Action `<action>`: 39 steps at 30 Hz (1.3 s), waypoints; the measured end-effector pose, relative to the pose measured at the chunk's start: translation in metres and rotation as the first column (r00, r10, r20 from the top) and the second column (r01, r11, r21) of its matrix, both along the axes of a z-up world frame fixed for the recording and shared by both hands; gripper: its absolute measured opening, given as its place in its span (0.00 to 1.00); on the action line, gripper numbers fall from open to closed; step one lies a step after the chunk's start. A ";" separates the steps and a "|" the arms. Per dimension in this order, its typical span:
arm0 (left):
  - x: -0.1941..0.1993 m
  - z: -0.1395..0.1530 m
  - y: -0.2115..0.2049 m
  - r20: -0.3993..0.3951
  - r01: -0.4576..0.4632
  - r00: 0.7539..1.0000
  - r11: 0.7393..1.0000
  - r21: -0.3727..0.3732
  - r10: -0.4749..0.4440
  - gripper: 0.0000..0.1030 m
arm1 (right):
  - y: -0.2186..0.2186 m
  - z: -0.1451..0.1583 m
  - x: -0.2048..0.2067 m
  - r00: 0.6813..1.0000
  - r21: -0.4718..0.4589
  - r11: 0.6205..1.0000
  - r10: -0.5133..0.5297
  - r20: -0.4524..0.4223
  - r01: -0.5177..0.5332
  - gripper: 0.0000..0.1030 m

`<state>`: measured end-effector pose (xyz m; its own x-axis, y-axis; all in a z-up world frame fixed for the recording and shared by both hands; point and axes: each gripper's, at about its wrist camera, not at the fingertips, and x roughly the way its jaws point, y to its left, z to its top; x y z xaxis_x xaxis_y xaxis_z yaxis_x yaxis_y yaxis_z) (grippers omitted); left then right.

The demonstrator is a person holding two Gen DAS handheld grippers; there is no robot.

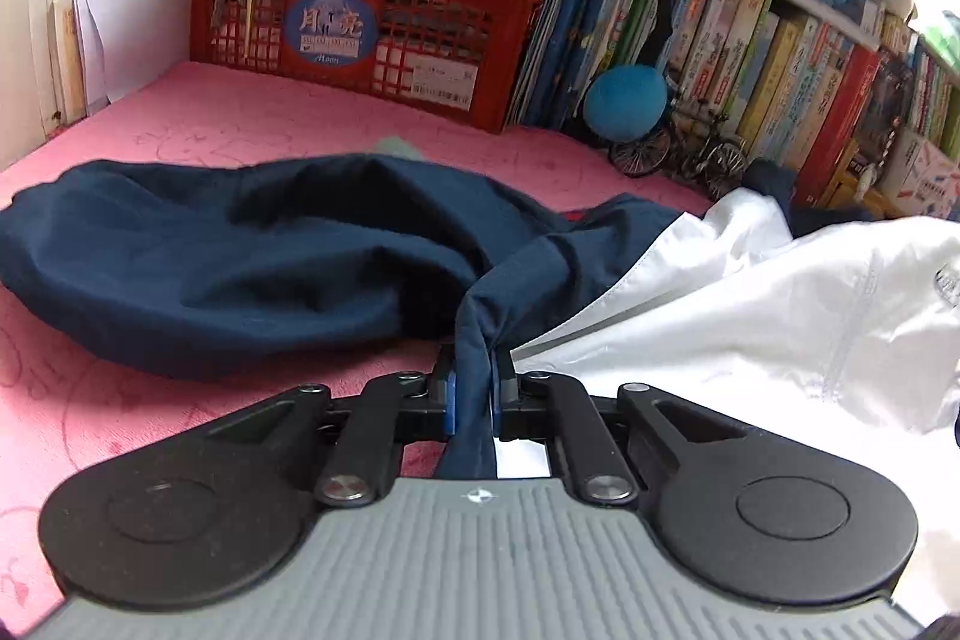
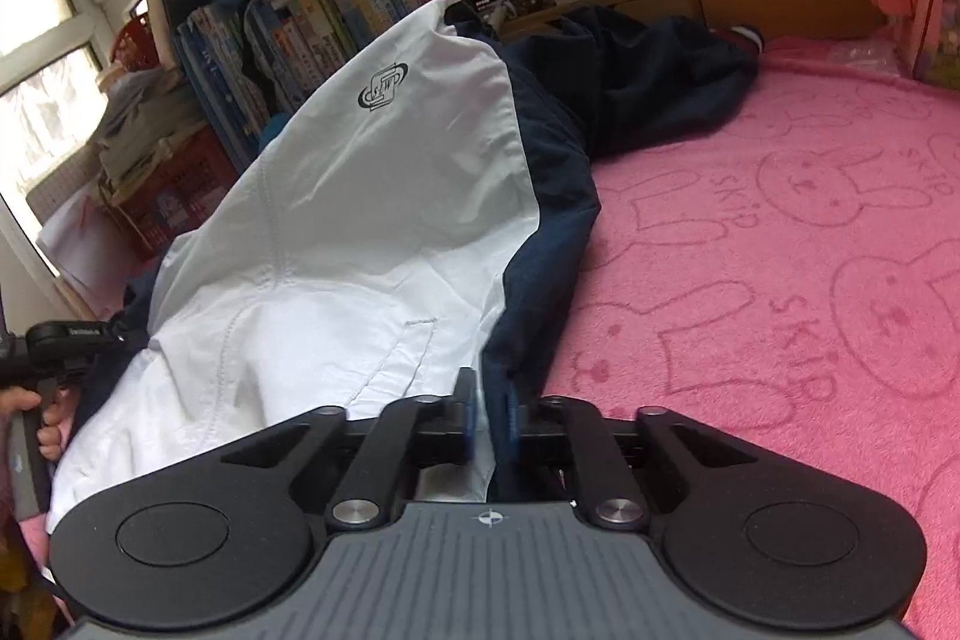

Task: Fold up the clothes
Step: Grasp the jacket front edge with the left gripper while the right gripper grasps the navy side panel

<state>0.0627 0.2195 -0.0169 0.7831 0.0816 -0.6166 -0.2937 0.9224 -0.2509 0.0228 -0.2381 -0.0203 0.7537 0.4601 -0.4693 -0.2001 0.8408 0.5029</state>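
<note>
Jacket (image 2: 372, 196), white and dark blue, lies crumpled on my pink blanket (image 2: 810, 232), and both my tongs have hold of it. My left tongs (image 1: 474, 388) are pinched shut on a bunched bit of the dark blue cloth, and the cloth runs tight from the tips out to the big blue lump. I think that lump is a sleeve (image 1: 210, 250), but it is so rumpled I cannot be sure. My right tongs (image 2: 489, 418) are pinched shut too, right where the white part meets the blue edge. The other blue sleeve (image 2: 654, 82) lies far off by the wooden drawers (image 2: 750, 1).

I think I am at the step of pulling the jacket straight or lifting it for a fold. It is not in a neat flat pile now, so the folding is not done.

Next I would need to keep both pinches tight and move my two hands together, so the cloth does not twist. The stuff looks thin and slippery, so it may slide out. The books (image 1: 780, 58) and red crate (image 1: 360, 40) stand close, so I have little room at the back.
</note>
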 end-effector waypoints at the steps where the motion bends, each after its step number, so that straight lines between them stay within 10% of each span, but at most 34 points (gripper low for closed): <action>1: -0.005 0.006 0.003 0.020 0.003 1.000 1.000 -0.027 -0.002 0.08 | -0.002 0.005 -0.003 1.000 0.025 1.000 0.009 0.009 -0.009 0.07; 8: -0.036 0.039 0.010 0.113 0.067 0.991 0.997 0.028 -0.070 0.07 | -0.035 0.072 -0.061 0.978 -0.029 0.999 -0.011 0.208 0.018 0.11; 11: -0.035 0.026 0.012 0.073 0.114 0.991 0.993 -0.024 -0.112 0.08 | -0.036 0.069 -0.054 0.985 -0.108 0.993 -0.023 0.173 0.042 0.75; 12: -0.035 0.022 0.011 0.064 0.130 0.990 0.990 -0.050 -0.127 0.15 | -0.033 0.060 -0.043 0.991 -0.115 0.992 -0.031 0.132 0.047 0.79; 17: -0.035 0.002 0.006 0.028 0.184 0.983 0.974 -0.130 -0.182 0.55 | 0.001 0.011 0.014 1.000 -0.141 0.990 0.000 -0.022 -0.003 0.78; 29: -0.031 -0.028 0.003 0.057 0.292 0.956 0.931 -0.220 -0.287 0.78 | 0.036 -0.016 0.064 0.990 -0.159 0.981 0.093 -0.106 -0.109 0.68; 31: -0.026 -0.027 -0.005 0.036 0.281 0.960 0.949 -0.146 -0.279 0.54 | 0.033 -0.016 0.067 0.987 -0.121 0.986 0.105 -0.118 -0.119 0.52; 32: -0.023 -0.026 -0.007 0.017 0.262 0.965 0.956 -0.134 -0.262 0.15 | 0.030 -0.017 0.070 0.985 -0.085 0.989 0.107 -0.137 -0.119 0.35; 33: -0.021 -0.026 -0.010 -0.002 0.243 0.969 0.962 -0.122 -0.245 0.05 | 0.028 -0.019 0.072 0.982 -0.048 0.992 0.107 -0.157 -0.116 0.20; 39: -0.045 -0.008 -0.003 0.112 0.302 0.952 0.931 -0.206 -0.284 0.02 | 0.010 0.003 0.043 0.981 0.177 0.969 0.187 -0.054 -0.174 0.07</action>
